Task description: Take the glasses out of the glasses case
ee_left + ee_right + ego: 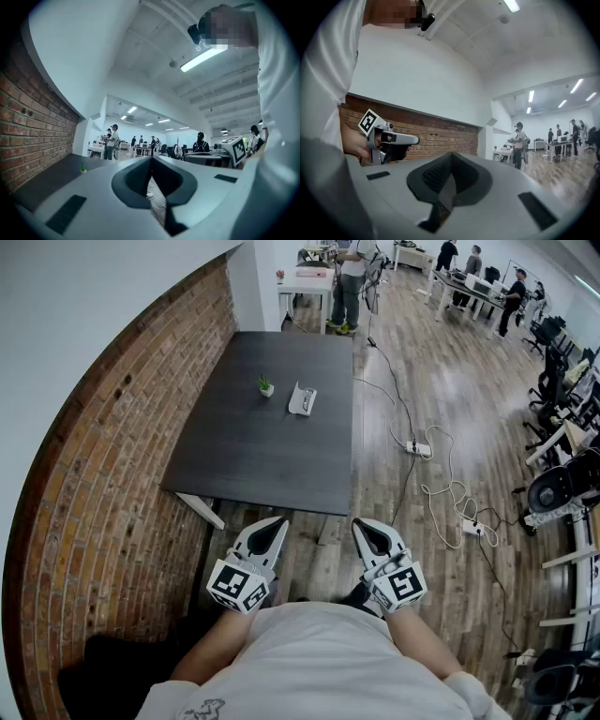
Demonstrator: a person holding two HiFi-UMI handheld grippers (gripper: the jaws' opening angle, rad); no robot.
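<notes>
Both claws sit low and close to the person's body, held level and side by side, pointing toward the tabletop but short of it. Left claw (275, 525) has its jaws pressed together, the dark pads meeting in one thin line with nothing between them. Right claw (362, 527) is likewise closed on nothing, its pads touching along their length. From the right gripper view, the left one shows off to the side in a hand, in front of the brick wall (98, 474).

Under the claws lies a wooden floor (375, 484), and the near edge of the dark tabletop (262, 451) starts just beyond their tips. This tabletop runs away from the person, with its left side along the brick wall.

Toward the far half of the tabletop lies the glasses case (302, 398), a small white thing well apart from both claws. It is too small here to tell whether its lid is up or whether the glasses are inside. Just left of it, near but not touching, stands a small potted plant (266, 385).

To the right of the tabletop, cables (448, 491) loop across the floor between two power strips (418, 449). Beyond the far end of the tabletop stands a white table (306, 284), with a standing person (351, 282) next to it. Farther back, more people (515, 289) stand around desks.
</notes>
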